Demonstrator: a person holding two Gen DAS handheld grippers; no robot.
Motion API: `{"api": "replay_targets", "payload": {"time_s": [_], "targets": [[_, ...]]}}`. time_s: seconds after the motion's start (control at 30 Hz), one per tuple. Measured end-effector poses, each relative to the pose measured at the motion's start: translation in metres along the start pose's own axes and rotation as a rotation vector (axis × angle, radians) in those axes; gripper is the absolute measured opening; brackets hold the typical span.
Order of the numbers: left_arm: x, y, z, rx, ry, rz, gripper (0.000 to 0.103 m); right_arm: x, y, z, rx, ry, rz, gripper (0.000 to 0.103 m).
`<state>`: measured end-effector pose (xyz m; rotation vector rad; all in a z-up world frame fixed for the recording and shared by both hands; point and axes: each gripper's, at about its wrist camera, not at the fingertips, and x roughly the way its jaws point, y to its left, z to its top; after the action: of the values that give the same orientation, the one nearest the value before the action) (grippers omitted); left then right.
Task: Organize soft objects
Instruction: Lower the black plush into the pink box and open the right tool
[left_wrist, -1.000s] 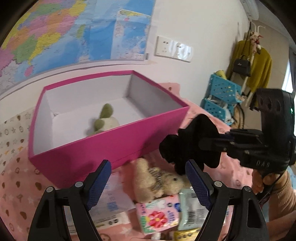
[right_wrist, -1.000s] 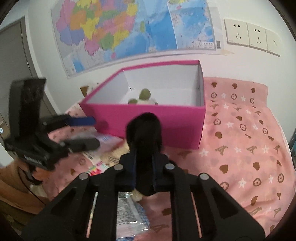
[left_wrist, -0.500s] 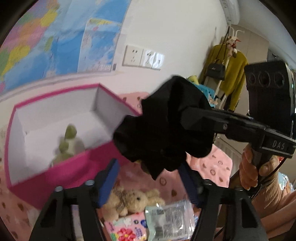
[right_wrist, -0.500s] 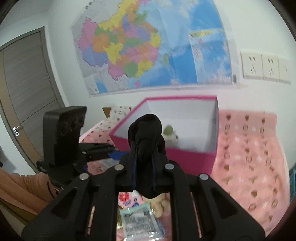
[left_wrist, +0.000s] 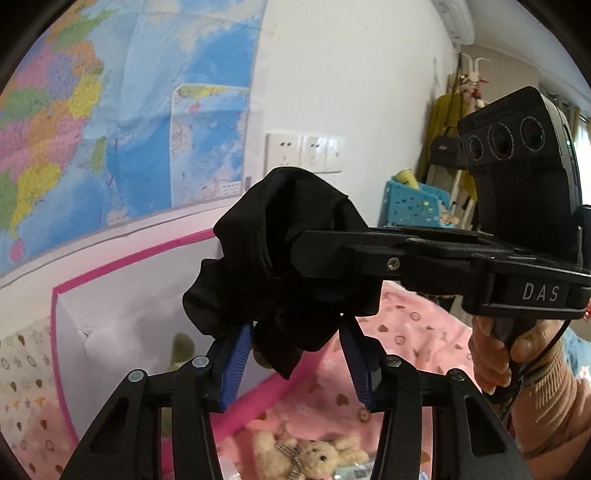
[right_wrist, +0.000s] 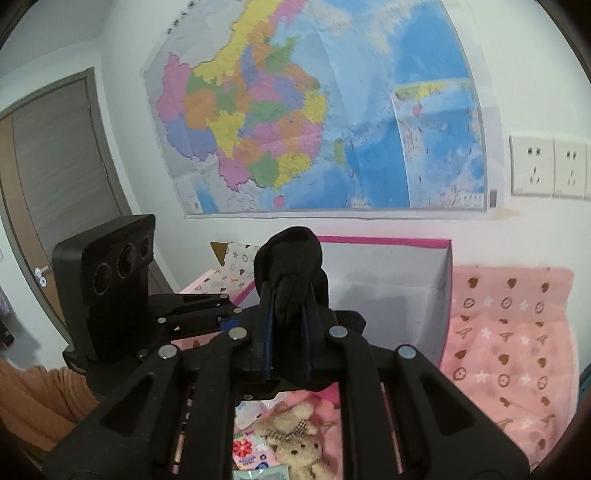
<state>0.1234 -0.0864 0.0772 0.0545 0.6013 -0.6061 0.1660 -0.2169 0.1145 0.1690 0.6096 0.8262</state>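
While the black scrunchie (left_wrist: 284, 258) is pinched aloft by the right tongs (right_wrist: 289, 347), fully clamped on it, the left tongs (left_wrist: 295, 362) are closing, blue pads either side of its lower folds; contact cannot be told. Step judged: a hand-over or stretch before boxing. Next, the pink box (left_wrist: 55, 332), beyond and below both tongs, must be reached and the scrunchie released inside. A teddy bear (right_wrist: 295, 443) is seen under the tongs. Both tongs are angled downward; the right hand (left_wrist: 517, 354) is wrapped round its grip.
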Motion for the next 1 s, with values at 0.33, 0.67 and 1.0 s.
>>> {"api": "replay_targets", "payload": {"time_s": [0.33,0.67,1.0], "targets": [[0.049,0.019,-0.004,-0.028,0.113,0.100,0.046,0.052,-0.050,-0.012,0.107,0.115,-0.099,0.016],[0.049,0.033,-0.019,-0.041,0.133,0.202,0.047,0.048,-0.067,-0.023,0.122,0.111,-0.288,0.047],[0.011,0.037,-0.039,-0.062,0.054,0.207,0.061,0.020,-0.045,-0.044,0.083,0.101,-0.222,0.047]]}}
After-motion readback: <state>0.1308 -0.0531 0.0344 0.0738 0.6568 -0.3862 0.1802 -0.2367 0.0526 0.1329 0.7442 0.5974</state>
